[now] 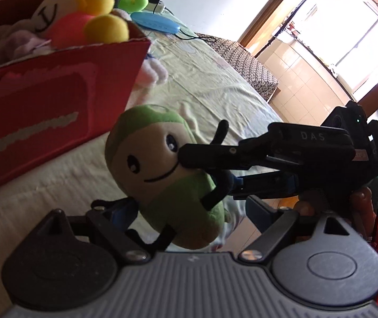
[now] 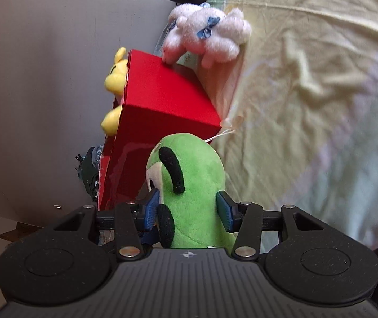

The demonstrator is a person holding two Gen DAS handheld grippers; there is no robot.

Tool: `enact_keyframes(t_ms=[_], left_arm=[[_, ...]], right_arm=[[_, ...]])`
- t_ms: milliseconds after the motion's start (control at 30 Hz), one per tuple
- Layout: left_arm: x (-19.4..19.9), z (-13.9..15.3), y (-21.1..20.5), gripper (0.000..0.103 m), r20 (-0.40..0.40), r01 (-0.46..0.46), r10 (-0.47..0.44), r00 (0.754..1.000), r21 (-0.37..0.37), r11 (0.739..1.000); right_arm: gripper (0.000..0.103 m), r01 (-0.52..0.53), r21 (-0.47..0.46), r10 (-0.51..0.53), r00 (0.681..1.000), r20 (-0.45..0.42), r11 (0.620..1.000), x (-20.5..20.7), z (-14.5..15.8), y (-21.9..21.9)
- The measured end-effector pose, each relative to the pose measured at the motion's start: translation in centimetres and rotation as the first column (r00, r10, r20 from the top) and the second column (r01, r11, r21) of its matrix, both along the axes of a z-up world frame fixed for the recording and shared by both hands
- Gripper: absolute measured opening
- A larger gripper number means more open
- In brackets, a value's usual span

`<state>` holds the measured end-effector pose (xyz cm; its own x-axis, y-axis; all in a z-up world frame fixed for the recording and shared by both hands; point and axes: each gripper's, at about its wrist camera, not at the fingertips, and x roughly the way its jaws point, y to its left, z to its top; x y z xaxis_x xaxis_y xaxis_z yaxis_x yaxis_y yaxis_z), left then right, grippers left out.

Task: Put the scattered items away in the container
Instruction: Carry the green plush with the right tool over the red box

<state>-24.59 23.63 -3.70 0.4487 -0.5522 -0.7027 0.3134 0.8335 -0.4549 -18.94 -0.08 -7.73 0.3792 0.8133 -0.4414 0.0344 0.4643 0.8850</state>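
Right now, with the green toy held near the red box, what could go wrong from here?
1. The right gripper pinches the green toy low on its soft body, with most of it sticking out past the fingers, so it may sag or slip free.
2. The red box already holds a big yellow toy reaching above the rim; the green one may sit on top and roll out.
3. The white toy leans against the box and could get knocked.
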Motion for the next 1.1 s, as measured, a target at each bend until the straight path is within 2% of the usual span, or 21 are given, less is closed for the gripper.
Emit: enact_keyframes(t_ms=[100, 233, 400, 533, 700, 833, 1100], left_arm=[[-1.4, 0.4, 2.4, 0.088, 0.016, -0.023, 0.023, 1.000, 0.021, 0.999], [-3.2, 1.3, 5.3, 0.088, 0.051, -0.075, 0.072, 0.996, 0.040, 0.996], [-5.1, 2.9, 8.8, 0.088, 0.092, -0.152, 0.150, 0.984, 0.018, 0.988], [-6.4, 4.6, 10.6, 0.088, 0.137, -0.203, 0.202, 0.970, -0.004, 0.979], [-7.1, 7.8, 11.9, 0.088, 0.226, -0.259, 0.254, 0.940, -0.007, 0.966], [-6.9, 10.0, 11.7, 0.088, 0.304, -0.315, 0.298, 0.905, 0.008, 0.949], [-3.3, 11.9, 11.8, 0.088, 0.364, -0.414, 0.380, 0.851, 0.016, 0.910]], right_arm=[[0.049, -0.028, 0.024, 0.028, 1.000, -0.012, 0.999, -1.0, -0.3, 2.4], [0.049, -0.139, 0.011, 0.139, 0.989, 0.049, 0.990, -1.0, 0.9, 6.3], [0.048, -0.257, 0.016, 0.254, 0.962, 0.103, 0.966, -0.2, 2.4, 10.2], [0.048, -0.351, 0.019, 0.345, 0.928, 0.141, 0.936, 0.7, 3.9, 12.3], [0.048, -0.448, 0.044, 0.429, 0.877, 0.218, 0.893, 1.4, 6.2, 13.7], [0.048, -0.498, 0.082, 0.459, 0.843, 0.280, 0.863, 3.4, 7.7, 14.4], [0.048, -0.543, 0.079, 0.482, 0.795, 0.367, 0.836, 7.7, 9.8, 15.5]])
